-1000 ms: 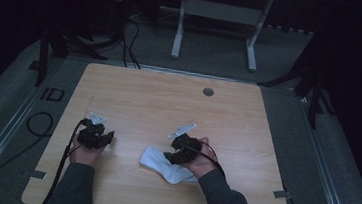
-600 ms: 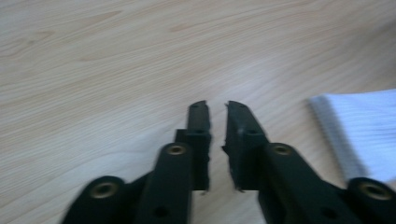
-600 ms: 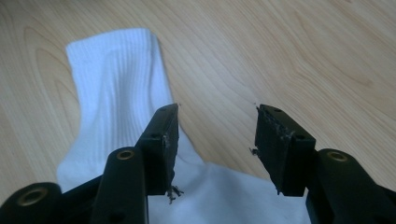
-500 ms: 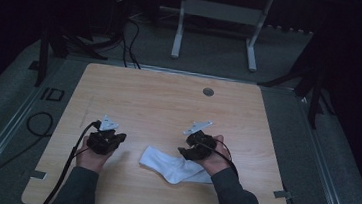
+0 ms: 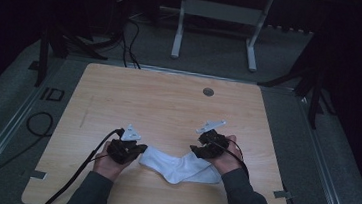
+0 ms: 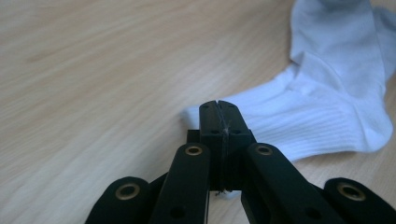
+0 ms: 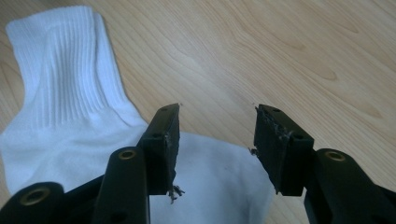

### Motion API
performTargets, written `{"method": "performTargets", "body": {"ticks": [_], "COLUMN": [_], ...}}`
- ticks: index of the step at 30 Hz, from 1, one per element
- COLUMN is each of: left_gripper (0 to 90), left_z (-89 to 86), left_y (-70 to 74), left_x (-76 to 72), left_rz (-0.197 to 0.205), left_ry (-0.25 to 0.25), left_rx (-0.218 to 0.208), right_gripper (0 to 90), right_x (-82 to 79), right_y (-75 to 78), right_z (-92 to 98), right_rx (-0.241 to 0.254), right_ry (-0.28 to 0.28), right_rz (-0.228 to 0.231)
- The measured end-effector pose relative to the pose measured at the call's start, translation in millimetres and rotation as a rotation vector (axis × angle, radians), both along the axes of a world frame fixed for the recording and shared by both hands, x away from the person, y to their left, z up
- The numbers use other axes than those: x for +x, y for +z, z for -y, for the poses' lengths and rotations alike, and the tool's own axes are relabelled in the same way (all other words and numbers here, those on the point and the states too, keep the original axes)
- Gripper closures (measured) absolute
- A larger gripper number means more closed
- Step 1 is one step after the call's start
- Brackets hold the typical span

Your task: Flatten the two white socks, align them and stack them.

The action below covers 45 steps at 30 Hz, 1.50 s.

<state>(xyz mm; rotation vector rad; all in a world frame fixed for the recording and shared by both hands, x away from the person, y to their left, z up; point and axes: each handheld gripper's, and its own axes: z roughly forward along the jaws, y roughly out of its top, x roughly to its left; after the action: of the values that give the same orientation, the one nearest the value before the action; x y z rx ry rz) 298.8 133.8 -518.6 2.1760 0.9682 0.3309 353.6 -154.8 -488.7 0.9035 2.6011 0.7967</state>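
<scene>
A white sock (image 5: 178,166) lies flat on the wooden table (image 5: 168,106) near its front edge, ribbed cuff to the left. My left gripper (image 5: 139,152) is at the cuff end. In the left gripper view its jaws (image 6: 218,107) are pressed together on the corner of the sock (image 6: 327,93). My right gripper (image 5: 197,151) hovers at the other end of the sock. In the right gripper view it (image 7: 217,135) stands open, with the sock (image 7: 70,93) lying below and between its jaws, and the pads are not pressing on the cloth.
A small round grommet (image 5: 208,91) sits in the tabletop near the far edge. Bare wood stretches behind both hands. A black cable (image 5: 77,172) trails from the left gripper off the front left. A metal stand (image 5: 217,15) is on the floor beyond the table.
The left hand moved right to the sock's cuff and its jaws closed there. The right hand slid right toward the other end. The sock now lies spread out flat.
</scene>
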Motion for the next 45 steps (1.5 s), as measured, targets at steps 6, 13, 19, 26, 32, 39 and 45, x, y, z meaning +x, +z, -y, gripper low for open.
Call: {"method": "performTargets", "body": {"ticks": [6, 13, 19, 26, 32, 39, 45], "left_gripper": [90.0, 90.0, 90.0, 90.0, 90.0, 90.0, 90.0], "left_z": [11.4, 22.0, 22.1, 22.1, 22.3, 22.6, 22.7], "left_y": [-13.2, -28.8, -29.5, -29.5, -29.6, -29.7, -29.8], "left_x": [0.3, 1.9, 1.9, 1.6, 1.2, 0.8, 0.7], "left_rz": [-0.030, -0.065, -0.066, -0.065, -0.067, -0.066, -0.064], "left_ry": [-0.041, -0.055, -0.049, -0.049, -0.045, -0.041, -0.041], "left_rx": [0.033, 0.062, 0.060, 0.063, 0.060, 0.060, 0.061], "right_gripper": [49.9, 50.3, 54.8, 58.9, 61.0, 62.2, 73.2], "right_x": [0.6, 2.3, 5.0, 8.7, 12.0, 13.8, 17.0], "right_y": [3.5, 6.4, 3.4, -9.4, -18.6, -22.6, -28.5], "right_z": [8.1, 19.8, 27.3, 31.7, 31.6, 31.9, 31.2], "right_rx": [0.005, 0.011, -0.009, -0.039, -0.056, -0.063, -0.080], "right_ry": [-0.017, -0.043, -0.068, -0.096, -0.103, -0.102, -0.110], "right_rz": [0.012, 0.016, 0.009, -0.032, -0.064, -0.080, -0.112]}}
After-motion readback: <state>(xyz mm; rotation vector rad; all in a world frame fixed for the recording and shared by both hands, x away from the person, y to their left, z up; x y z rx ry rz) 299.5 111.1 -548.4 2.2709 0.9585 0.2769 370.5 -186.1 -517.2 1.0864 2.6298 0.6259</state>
